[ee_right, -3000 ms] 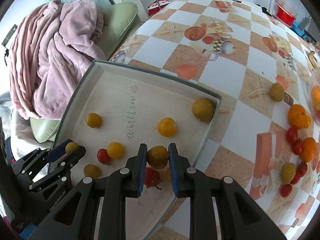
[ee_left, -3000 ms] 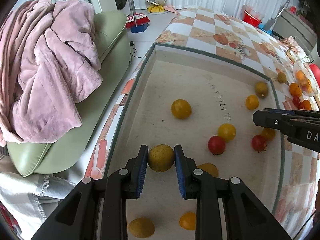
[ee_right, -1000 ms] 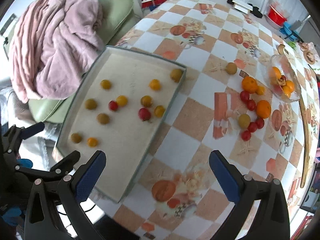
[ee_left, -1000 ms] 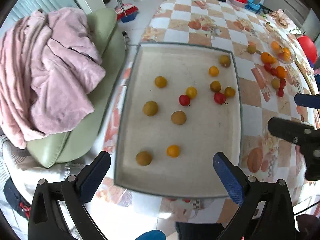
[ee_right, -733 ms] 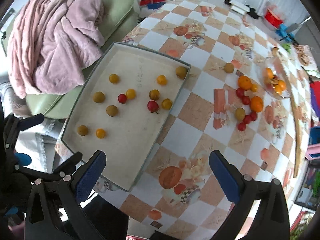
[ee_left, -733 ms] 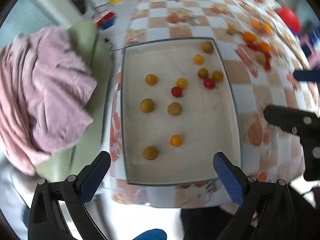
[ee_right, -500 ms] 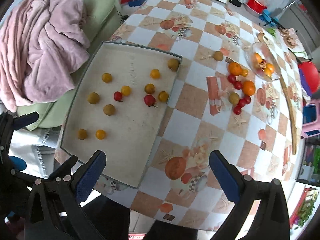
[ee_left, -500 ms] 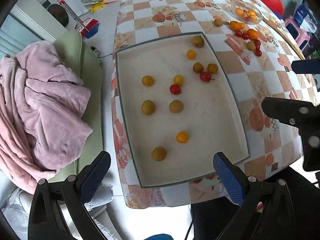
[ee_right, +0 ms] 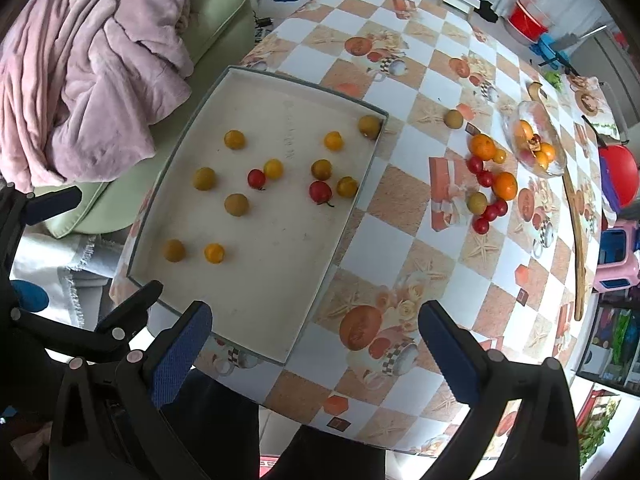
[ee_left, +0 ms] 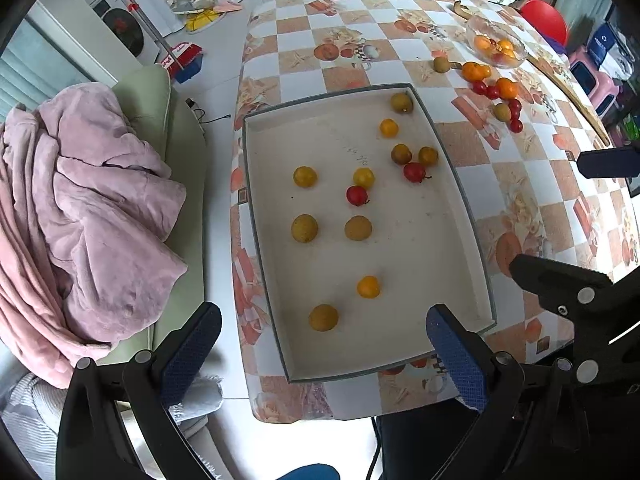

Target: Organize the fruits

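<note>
A shallow grey-rimmed tray (ee_left: 468,216) (ee_right: 352,196) lies on the checkered table and holds several small yellow, brown and red fruits, such as a red one (ee_left: 357,195) (ee_right: 256,178). More fruits (ee_left: 494,90) (ee_right: 488,184) lie loose on the tablecloth to its right. My left gripper (ee_left: 320,344) hangs high above the tray's near end, wide open and empty. My right gripper (ee_right: 316,340) is also high over the table's near edge, wide open and empty. Each gripper shows at the side of the other's view.
A glass bowl (ee_left: 496,42) (ee_right: 536,140) with oranges stands at the far right of the table, with a long wooden stick (ee_right: 578,216) beside it. A green sofa (ee_left: 180,152) under a pink blanket (ee_left: 80,200) (ee_right: 92,60) runs along the left. Dark clothing shows below the table edge.
Both grippers let go of their fruits in the tray, opened wide and rose far above the table. The view now takes in the whole tray and tabletop.
</note>
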Tool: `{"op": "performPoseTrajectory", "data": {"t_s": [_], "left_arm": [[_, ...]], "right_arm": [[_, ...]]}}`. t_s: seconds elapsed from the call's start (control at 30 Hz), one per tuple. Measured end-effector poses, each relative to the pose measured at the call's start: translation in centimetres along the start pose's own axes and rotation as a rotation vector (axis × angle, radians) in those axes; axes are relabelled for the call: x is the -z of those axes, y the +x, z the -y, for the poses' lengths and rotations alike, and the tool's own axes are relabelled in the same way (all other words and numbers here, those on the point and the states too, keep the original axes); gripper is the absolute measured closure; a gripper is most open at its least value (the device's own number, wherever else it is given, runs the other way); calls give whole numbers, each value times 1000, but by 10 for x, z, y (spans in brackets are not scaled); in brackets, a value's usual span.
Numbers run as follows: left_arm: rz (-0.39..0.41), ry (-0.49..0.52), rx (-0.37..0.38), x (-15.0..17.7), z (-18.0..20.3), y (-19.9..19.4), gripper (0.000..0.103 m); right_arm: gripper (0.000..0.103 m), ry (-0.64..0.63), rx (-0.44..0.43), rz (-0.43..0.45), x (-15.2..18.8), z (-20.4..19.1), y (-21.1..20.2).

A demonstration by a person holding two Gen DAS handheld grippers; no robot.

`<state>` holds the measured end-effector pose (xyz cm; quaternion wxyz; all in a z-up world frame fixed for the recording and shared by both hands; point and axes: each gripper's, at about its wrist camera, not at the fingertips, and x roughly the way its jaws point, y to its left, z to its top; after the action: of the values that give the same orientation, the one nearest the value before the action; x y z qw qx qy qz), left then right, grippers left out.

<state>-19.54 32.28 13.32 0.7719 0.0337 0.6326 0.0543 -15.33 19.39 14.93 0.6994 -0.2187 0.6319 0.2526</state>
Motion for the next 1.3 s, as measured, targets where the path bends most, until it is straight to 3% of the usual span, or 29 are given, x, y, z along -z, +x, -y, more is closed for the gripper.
{"op": "performPoseTrajectory", "data": {"t_s": [1.3], "left_arm": [[4, 12, 22, -1, 6, -3, 0]], "right_arm": [[0, -2, -2, 16, -6, -2, -8]]}}
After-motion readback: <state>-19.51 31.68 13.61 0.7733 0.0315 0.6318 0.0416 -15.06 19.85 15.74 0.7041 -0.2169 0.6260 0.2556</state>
